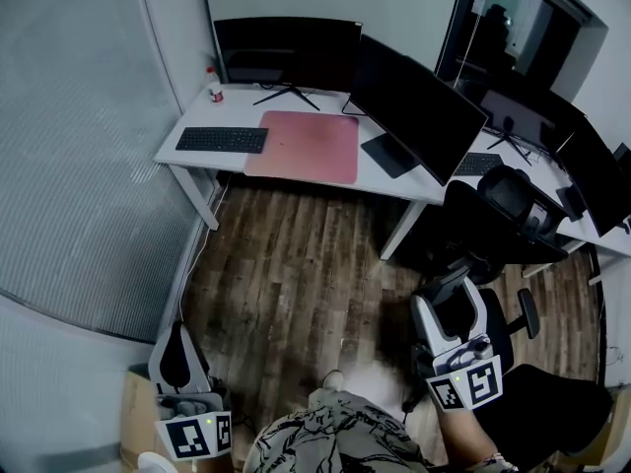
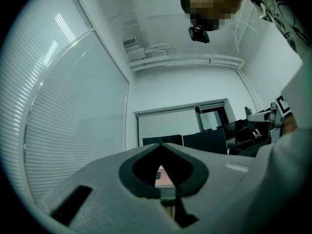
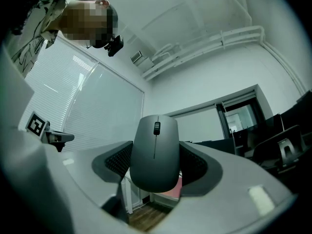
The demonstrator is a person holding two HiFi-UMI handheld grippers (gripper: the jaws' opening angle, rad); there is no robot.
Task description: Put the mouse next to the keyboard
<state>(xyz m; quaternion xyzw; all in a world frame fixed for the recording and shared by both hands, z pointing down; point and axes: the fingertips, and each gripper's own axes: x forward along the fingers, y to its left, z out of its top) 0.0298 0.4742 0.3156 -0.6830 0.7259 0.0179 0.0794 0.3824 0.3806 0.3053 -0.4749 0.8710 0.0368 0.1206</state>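
Head view: the white desk [image 1: 202,118] stands at 12 o'clock, with the keyboard [image 1: 221,139] at 11 o'clock on it, its right end just beside a pink mat [image 1: 304,146]. A black chair [image 1: 513,210] is at 3 o'clock. The left gripper [image 1: 177,333] is low at 7 o'clock and the right gripper [image 1: 449,304] at 5 o'clock, both over the wooden floor [image 1: 296,264], well apart from the desk

Left gripper view: the jaws are closed together and there is nothing between them

Right gripper view: the jaws are clamped on the two sides of the grey mouse [image 3: 155,152], its wheel end pointing to 12 o'clock
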